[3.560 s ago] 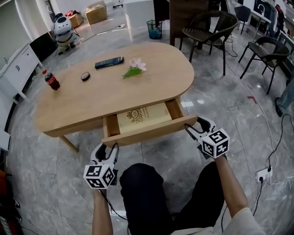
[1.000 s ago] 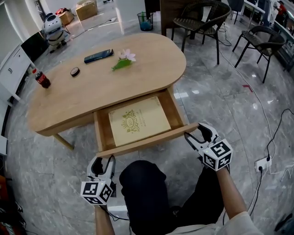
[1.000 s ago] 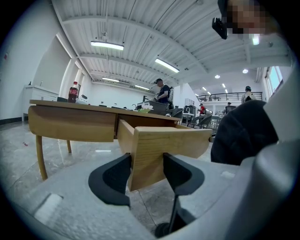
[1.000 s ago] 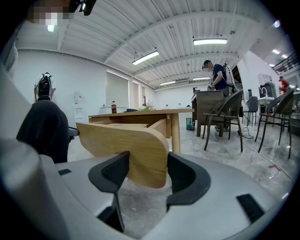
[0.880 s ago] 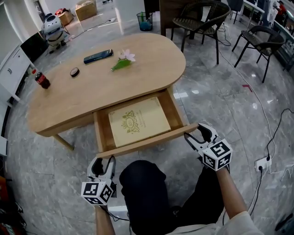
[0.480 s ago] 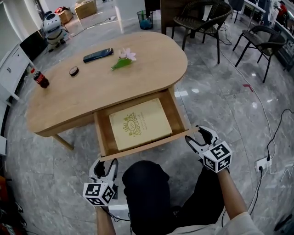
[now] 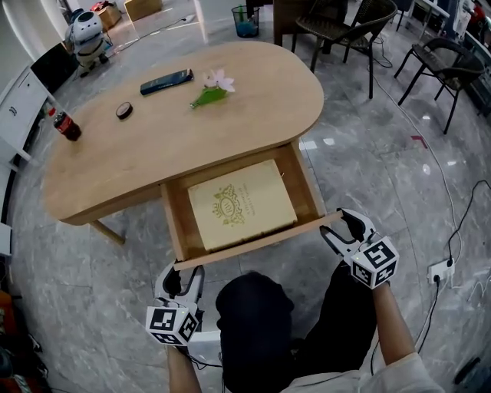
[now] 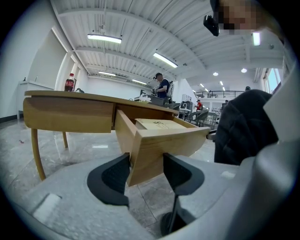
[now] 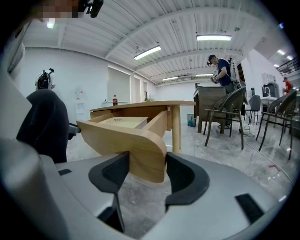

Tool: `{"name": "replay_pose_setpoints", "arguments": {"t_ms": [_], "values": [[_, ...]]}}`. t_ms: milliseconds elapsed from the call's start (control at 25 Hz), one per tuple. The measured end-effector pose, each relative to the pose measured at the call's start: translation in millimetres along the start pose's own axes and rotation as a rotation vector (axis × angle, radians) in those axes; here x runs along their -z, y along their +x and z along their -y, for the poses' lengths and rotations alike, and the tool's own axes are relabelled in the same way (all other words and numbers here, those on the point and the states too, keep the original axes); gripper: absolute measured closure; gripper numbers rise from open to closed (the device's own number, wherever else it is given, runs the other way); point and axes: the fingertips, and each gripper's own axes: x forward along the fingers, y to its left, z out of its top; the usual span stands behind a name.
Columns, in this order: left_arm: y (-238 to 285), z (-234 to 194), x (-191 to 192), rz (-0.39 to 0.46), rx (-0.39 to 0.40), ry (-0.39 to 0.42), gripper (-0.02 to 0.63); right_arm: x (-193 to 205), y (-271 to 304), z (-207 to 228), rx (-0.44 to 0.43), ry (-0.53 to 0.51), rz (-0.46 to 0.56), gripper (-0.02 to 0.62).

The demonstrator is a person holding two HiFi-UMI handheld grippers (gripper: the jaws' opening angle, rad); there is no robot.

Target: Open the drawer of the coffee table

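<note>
The oval wooden coffee table point(image 7: 138, 153) has its drawer pulled well out toward me. Inside the drawer lies a pale yellow book point(image 7: 242, 203) with a gold emblem. The curved drawer front point(image 7: 253, 244) runs between my two grippers. My left gripper point(image 7: 182, 275) is shut on the front's left end; in the left gripper view the board point(image 8: 164, 145) sits between both pads point(image 8: 115, 176). My right gripper point(image 7: 341, 225) is shut on the right end, and the board point(image 9: 126, 140) fills the gap between its jaws in the right gripper view.
On the tabletop are a cola bottle point(image 7: 64, 124), a small black disc point(image 7: 123, 110), a dark remote point(image 7: 166, 81) and a pink flower point(image 7: 213, 86). Chairs point(image 7: 345, 23) and a blue bin point(image 7: 247, 21) stand beyond. A power strip point(image 7: 437, 270) lies on the floor at right. My knees point(image 7: 253, 307) are just under the drawer.
The drawer has slid farther out of the table toward me, showing more of the book. Both grippers moved back with the drawer front, still gripping its ends.
</note>
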Motion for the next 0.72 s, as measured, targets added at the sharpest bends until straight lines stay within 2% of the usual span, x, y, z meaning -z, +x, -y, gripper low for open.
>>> {"name": "replay_pose_setpoints", "arguments": {"t_ms": [240,360,520,720], "values": [[-4,-5,-4,-0.087,0.032,0.017,0.387,-21,-16,6,-0.029,0.064,-0.021,0.344],[-4,-6,-11,-0.152,0.025,-0.009,0.387,-31,-14,4,-0.044,0.079,-0.094,0.344],[-22,-10,-21,-0.295,-0.006,-0.082,0.387,-56,-23,-11,-0.048,0.134,-0.177,0.344],[-38,1,-81,-0.366,-0.035,-0.138,0.387,-105,-33,-23,-0.02,0.225,-0.213,0.344]]}}
